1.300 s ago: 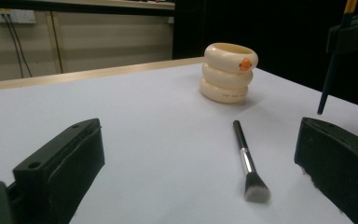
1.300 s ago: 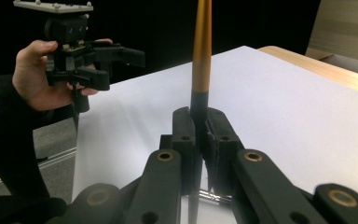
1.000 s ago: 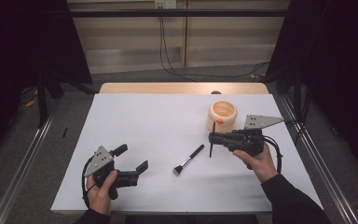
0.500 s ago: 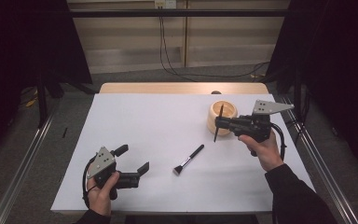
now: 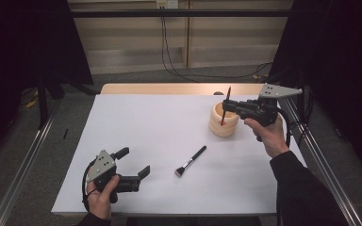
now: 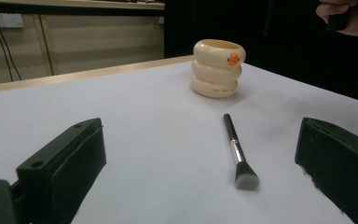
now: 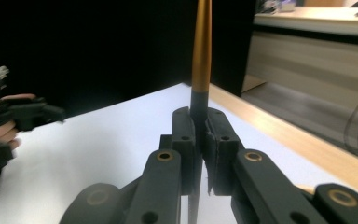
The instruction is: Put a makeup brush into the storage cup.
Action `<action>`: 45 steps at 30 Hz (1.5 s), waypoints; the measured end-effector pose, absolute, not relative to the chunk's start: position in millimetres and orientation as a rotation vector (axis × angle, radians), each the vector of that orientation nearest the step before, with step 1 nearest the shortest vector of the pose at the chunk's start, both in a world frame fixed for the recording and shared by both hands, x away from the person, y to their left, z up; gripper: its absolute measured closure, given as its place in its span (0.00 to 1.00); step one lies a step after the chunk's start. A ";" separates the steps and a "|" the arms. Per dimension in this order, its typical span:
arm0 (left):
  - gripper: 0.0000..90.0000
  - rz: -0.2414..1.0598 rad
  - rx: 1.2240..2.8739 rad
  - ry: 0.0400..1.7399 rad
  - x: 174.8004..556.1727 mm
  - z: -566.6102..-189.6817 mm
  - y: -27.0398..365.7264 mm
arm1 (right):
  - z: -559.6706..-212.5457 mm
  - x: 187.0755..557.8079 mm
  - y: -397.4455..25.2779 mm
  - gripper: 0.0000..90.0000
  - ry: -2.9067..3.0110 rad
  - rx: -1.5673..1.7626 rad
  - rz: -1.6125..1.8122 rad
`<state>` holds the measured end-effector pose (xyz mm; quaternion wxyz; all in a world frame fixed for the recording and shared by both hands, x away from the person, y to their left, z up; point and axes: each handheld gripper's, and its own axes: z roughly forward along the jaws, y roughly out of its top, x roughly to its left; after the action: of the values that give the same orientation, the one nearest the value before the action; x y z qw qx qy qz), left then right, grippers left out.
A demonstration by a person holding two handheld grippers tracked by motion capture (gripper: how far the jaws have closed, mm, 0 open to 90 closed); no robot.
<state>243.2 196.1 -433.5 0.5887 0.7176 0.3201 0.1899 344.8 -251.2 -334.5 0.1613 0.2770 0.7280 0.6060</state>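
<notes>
The right tongs (image 5: 227,106) are clamped on a thin dark stick-like tool (image 5: 226,104), held nearly upright just above the cream ribbed holder (image 5: 224,125) at the far right of the white desk (image 5: 160,122). In the high view its lower end shows red and seems to dip inside the holder's mouth, though how deep is hidden by the rim. In the right gripper view the tool (image 7: 200,51) rises between the closed jaws as an orange-gold shaft above a dark section, its top cut off by the frame edge.

The left tongs (image 5: 134,164) rest low at the near left of the desk, jaws spread wide and empty. In the left gripper view, a black-handled makeup brush (image 6: 237,151) lies flat between them and the holder (image 6: 217,68), bristles toward the camera.
</notes>
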 end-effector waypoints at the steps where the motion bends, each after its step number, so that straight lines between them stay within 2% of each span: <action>1: 0.02 0.443 1.668 0.752 243.4 -433.5 196.1 | -333.0 346.2 -251.1 0.93 2.072 0.793 1.736; 10: 0.02 0.447 1.674 0.733 243.3 -433.2 198.4 | -325.3 366.0 -255.7 0.93 2.029 0.838 1.681; 22: 0.02 0.448 1.685 0.748 245.4 -434.5 199.4 | -334.2 390.0 -268.3 0.93 1.968 0.928 1.596; 45: 0.02 0.448 1.685 0.752 245.7 -435.8 197.1 | -383.3 397.9 -272.8 0.93 1.991 1.029 1.521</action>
<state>245.7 197.1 -435.8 0.5823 0.7214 0.3221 0.1916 397.9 -272.8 -383.3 0.2149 0.3712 0.7179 0.5484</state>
